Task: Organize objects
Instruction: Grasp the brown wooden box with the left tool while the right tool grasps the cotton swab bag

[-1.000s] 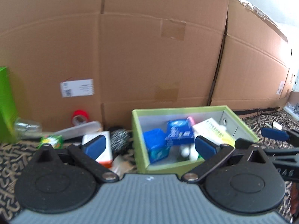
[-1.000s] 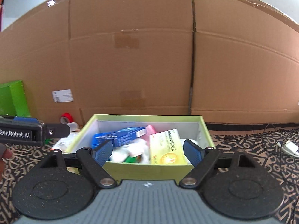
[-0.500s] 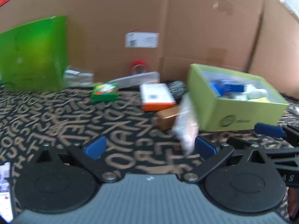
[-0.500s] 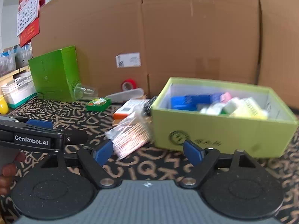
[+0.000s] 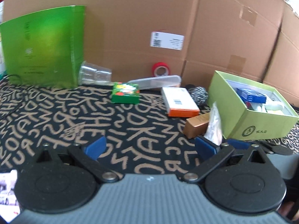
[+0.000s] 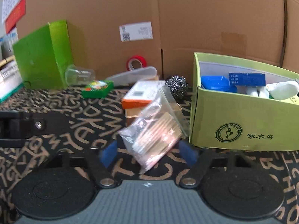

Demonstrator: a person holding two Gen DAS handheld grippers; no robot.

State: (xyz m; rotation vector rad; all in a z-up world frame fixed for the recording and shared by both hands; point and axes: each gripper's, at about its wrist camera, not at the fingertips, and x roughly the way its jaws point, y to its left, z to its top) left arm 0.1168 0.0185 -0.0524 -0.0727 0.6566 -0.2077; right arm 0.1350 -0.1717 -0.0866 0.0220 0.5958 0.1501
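Clear crinkly plastic packet of thin sticks sits on the patterned cloth, just beside the lime-green cardboard box. Right gripper jaws just closing around it; contact not confirmed. Judged light, floppy, slippery: grip best taken mid-bundle. Left gripper is wide, empty.

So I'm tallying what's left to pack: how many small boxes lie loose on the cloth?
3: green box toward the back, orange-and-white box beside the scourer, brown box partly hidden behind the plastic bag. More may be hidden.
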